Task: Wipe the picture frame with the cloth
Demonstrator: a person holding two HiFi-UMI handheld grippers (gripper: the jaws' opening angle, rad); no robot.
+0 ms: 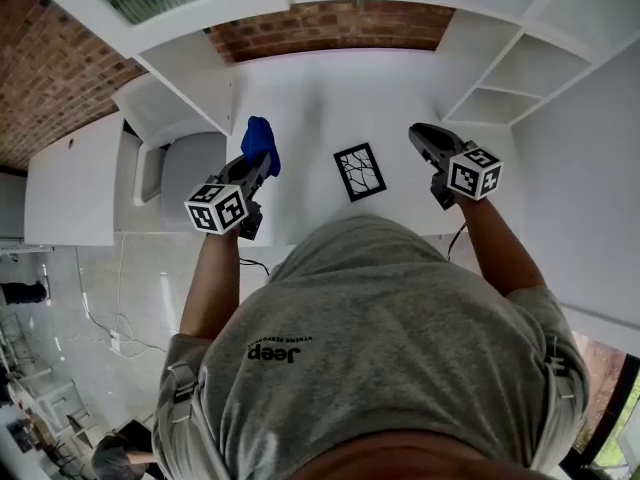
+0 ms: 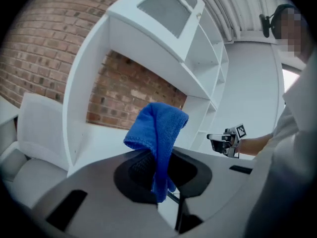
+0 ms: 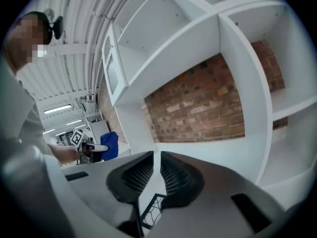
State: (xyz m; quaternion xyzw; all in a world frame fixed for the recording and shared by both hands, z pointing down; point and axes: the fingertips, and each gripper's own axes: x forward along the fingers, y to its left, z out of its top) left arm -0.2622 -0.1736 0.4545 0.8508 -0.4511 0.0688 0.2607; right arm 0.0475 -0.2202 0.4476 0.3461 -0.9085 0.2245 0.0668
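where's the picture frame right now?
Head view: the picture frame lies flat on the white desk, mid-picture, between the left gripper holding the blue cloth and the right gripper, touching neither.

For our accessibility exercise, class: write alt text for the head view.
A person at a white desk grips a blue cloth in the left tongs; the right tongs are empty. A black picture frame lies flat between them.

White shelves (image 1: 505, 73) flank a white desk (image 1: 320, 103) against a brick wall (image 1: 330, 26).
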